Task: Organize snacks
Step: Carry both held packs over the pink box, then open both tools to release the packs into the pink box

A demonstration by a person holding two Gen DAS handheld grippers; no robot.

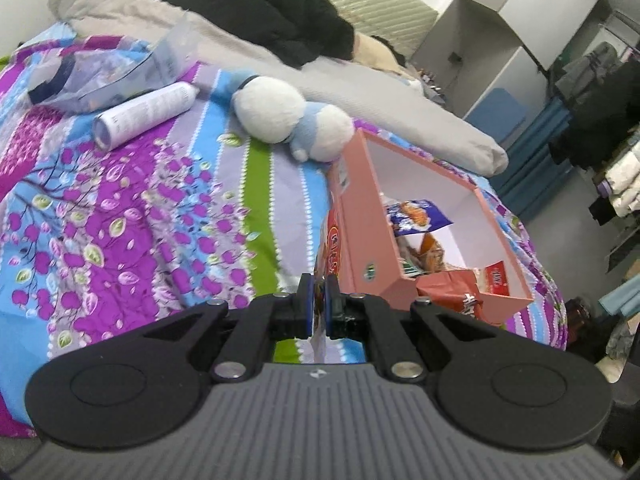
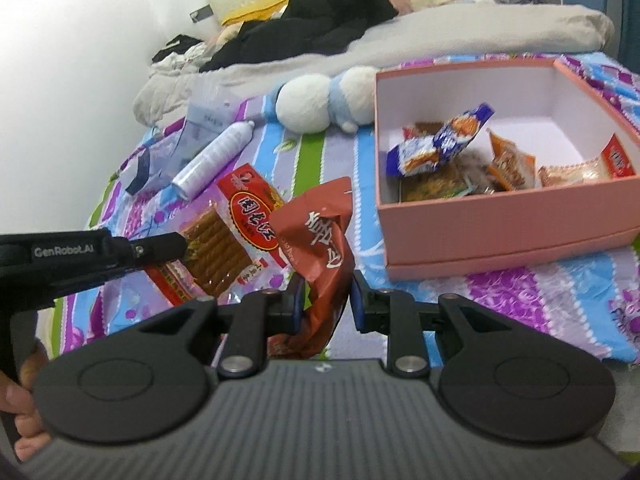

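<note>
Snacks hang from both my tools left of the pink box [image 2: 508,232]: left gripper [image 1: 319,306] clamps the red stick pack [image 2: 236,232], right gripper [image 2: 325,300] pinches the limp, crinkly brown pouch [image 2: 320,240] by its edge.

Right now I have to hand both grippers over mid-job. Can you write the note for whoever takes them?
Left gripper: shut on the red clear-window packet of brown snack sticks, held above the bedspread.
Right gripper: its fingers are on either side of the crumpled dark red snack bag; the bag is lifted, but I cannot tell how firm the grip is.
Pink cardboard box: open on the flowered bedspread, to the right of both grippers.
Done: several small packets are in the box, among them a blue-and-orange packet.
Left: put both held snacks into the box.
</note>
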